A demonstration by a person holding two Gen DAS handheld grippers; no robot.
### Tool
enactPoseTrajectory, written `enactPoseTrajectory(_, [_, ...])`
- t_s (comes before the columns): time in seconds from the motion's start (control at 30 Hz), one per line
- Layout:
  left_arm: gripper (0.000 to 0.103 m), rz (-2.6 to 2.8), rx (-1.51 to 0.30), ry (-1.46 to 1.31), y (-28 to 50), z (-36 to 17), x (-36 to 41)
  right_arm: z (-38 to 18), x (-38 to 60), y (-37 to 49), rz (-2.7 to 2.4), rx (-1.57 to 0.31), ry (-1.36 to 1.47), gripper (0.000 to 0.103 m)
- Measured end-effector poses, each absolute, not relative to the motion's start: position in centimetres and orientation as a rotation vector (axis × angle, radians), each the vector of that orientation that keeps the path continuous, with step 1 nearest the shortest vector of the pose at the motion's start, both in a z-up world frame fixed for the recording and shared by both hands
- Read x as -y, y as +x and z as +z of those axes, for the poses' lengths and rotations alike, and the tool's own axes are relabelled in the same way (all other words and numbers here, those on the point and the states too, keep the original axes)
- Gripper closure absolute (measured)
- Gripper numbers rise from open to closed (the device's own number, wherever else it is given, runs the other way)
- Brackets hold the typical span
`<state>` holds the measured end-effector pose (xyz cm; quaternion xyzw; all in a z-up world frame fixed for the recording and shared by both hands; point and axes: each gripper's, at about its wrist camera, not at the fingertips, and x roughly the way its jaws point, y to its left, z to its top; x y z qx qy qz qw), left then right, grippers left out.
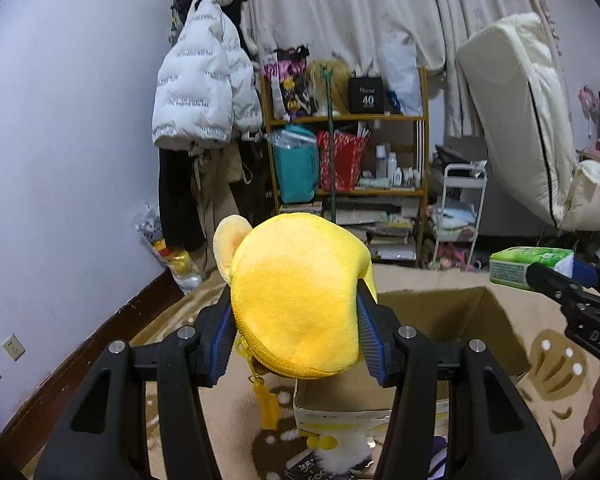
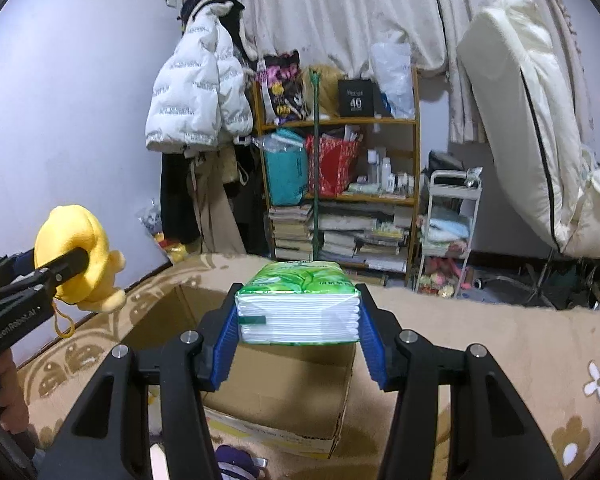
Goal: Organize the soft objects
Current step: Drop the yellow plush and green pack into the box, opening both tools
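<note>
My left gripper (image 1: 296, 304) is shut on a yellow plush pouch (image 1: 300, 296) with a small ear and a zipper, held in the air above an open cardboard box (image 1: 452, 320). A yellow tag dangles under the pouch. My right gripper (image 2: 298, 306) is shut on a green and white tissue pack (image 2: 298, 306), held over the open cardboard box (image 2: 284, 396). In the right wrist view the left gripper (image 2: 66, 266) with the yellow plush pouch (image 2: 80, 240) hangs at the left. In the left wrist view the right gripper (image 1: 544, 274) carries the tissue pack (image 1: 528, 266) at the right.
The box sits on a beige patterned blanket (image 2: 500, 344). Behind stand a wooden shelf (image 1: 344, 120) full of bags and books, a white puffer jacket (image 1: 204, 92) on a rack, a white trolley (image 2: 452, 224) and a leaning mattress (image 1: 516, 112). Small plush items (image 1: 340, 456) lie before the box.
</note>
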<state>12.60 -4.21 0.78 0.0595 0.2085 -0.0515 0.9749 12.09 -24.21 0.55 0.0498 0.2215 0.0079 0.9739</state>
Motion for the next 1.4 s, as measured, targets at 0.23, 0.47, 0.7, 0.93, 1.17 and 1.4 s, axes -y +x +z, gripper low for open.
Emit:
enactPoseTrajectory(0.23, [0.05, -0.126, -0.51, 0.151, 14.4, -2.3, 5.1, -2.0, 25.5, 13.3, 0.026, -0.515, 0.14, 0.047])
enactPoseTrajectory(0.47, [0.049, -0.175, -0.581, 0.131, 15.4, -3.8, 5.5, -4.5, 25.9, 14.4, 0.052, -0.582, 0.192, 0.047])
enactPoseTrajectory(0.7, [0.044, -0.217, -0.631, 0.114, 16.1, -4.7, 5.9, -5.0, 24.9, 14.7, 0.086, -0.597, 0.167, 0.047])
enactPoseTrajectory(0.93, [0.036, -0.223, -0.649, 0.137, 16.1, -5.3, 6.4, -4.8, 25.2, 14.5, 0.09, -0.588, 0.193, 0.046])
enactPoseTrajectory(1.17, [0.016, -0.211, -0.658, 0.123, 16.2, -5.0, 5.7, -4.5, 25.5, 14.1, 0.069, -0.59, 0.208, 0.016])
enactPoseTrajectory(1.4, [0.006, -0.186, -0.678, 0.121, 16.1, -4.7, 4.9, -4.2, 25.5, 13.5, 0.044, -0.598, 0.18, 0.0])
